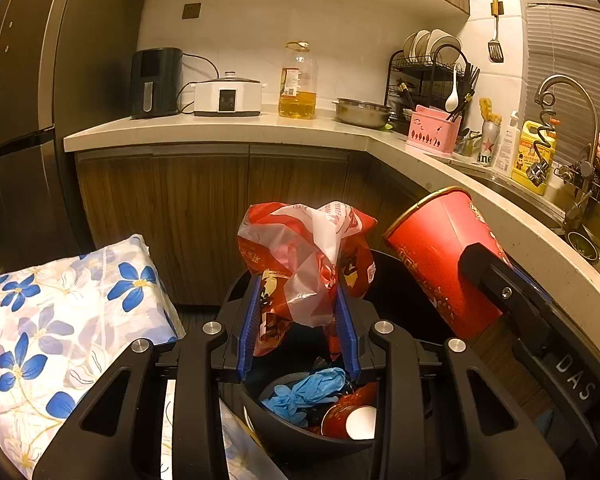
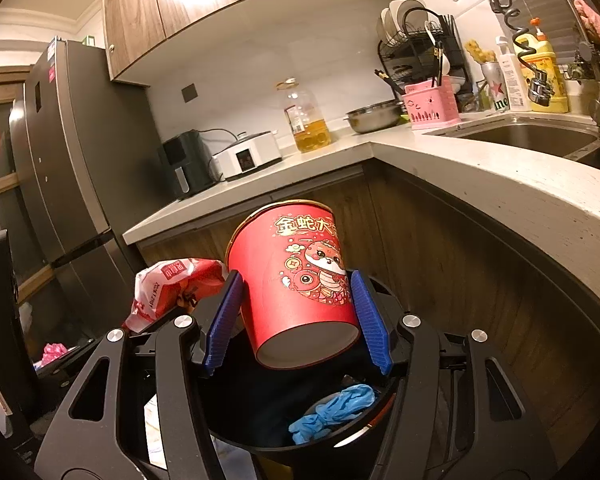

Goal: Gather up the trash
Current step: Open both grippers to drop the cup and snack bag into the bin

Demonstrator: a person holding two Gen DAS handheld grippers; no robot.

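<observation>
Kitchen cabinets and a pale counter (image 1: 228,130) curve behind the work, with an oil bottle (image 1: 298,80) standing on top, well apart from anything in play. Below them sits the black trash bin (image 1: 300,436), its mouth facing up under both claws. Inside already lie a crumpled blue glove (image 1: 304,394) and a red paper cup (image 1: 352,420) on its side, so part of the collecting looks done. Two pieces are not yet in. The right claw (image 2: 296,320) is clamped on a big red paper tub (image 2: 296,280), pads pressed to its sides, holding it tilted with its base toward the camera, above the bin's opening. The left claw (image 1: 298,320) has a crumpled red and clear plastic bag (image 1: 304,256) between its blue pads, which touch the bag on both sides; how firmly they pinch it I cannot tell, but the bag hangs over the bin rather than in it. Left of the bin a flowered cloth (image 1: 60,312) covers something flat, and a bit of pink plastic (image 2: 54,350) lies low at the left in the right wrist view, perhaps more trash to fetch. What remains, by my reading, is dropping the bag and tub in.
</observation>
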